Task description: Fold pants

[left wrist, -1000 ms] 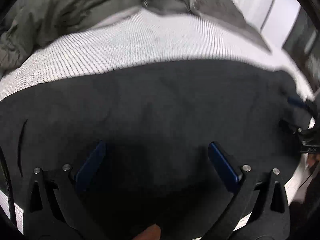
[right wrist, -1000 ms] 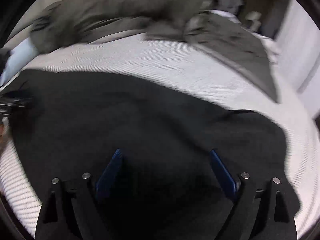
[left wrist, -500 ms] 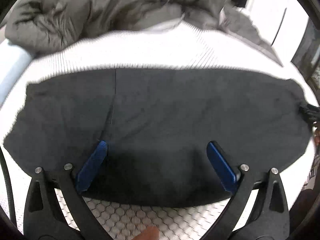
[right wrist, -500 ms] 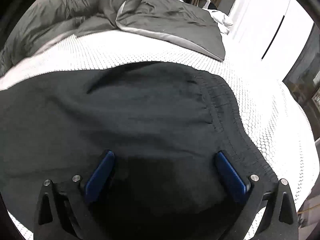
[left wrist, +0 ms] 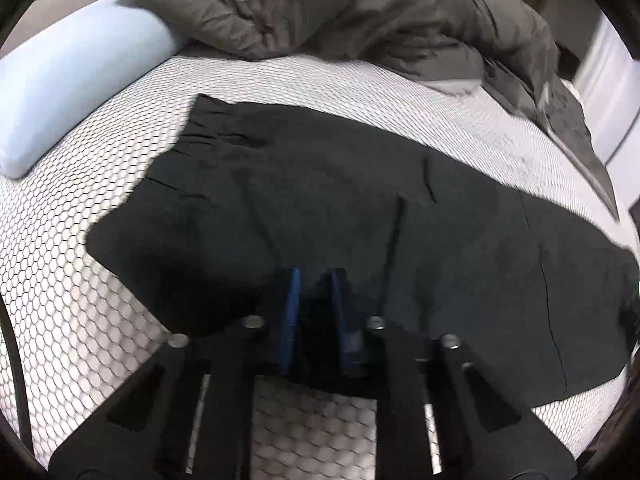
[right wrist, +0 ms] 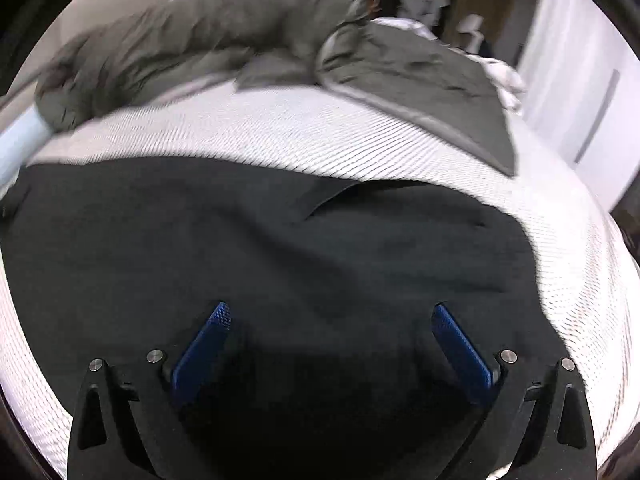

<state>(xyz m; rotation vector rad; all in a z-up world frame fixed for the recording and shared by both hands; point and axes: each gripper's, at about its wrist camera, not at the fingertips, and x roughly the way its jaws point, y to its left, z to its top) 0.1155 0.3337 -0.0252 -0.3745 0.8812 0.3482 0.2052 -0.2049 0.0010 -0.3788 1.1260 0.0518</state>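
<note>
On the bed, left wrist view:
Pants (left wrist: 360, 216): black, spread flat across the white honeycomb-patterned mattress (left wrist: 80, 280), running from upper left to lower right; the near edge lies just ahead of the camera.
Left gripper (left wrist: 314, 280): over the near edge of the pants, jaws closing; the blue pads (left wrist: 291, 312) stand close together with a dark fold of the pants between them, apparently pinched.
Pillow (left wrist: 72, 80): pale blue, at the far left on the mattress, apart from the pants.
Duvet (left wrist: 340, 12): grey, crumpled along the far side of the mattress, beyond the pants.

On the bed, right wrist view:
Pants (right wrist: 280, 248): fill the lower half of the frame, lying flat on the mattress (right wrist: 280, 128); a small flap is turned up near the far edge.
Right gripper (right wrist: 330, 316): jaws spread wide above the pants, blue pads (right wrist: 204, 344) well apart, nothing pinched between them.
Duvet (right wrist: 240, 28): heaped along the far side, blurred, its flat part trailing to the right.
Pillow (right wrist: 20, 140): only a pale strip shows at the left edge.
</note>
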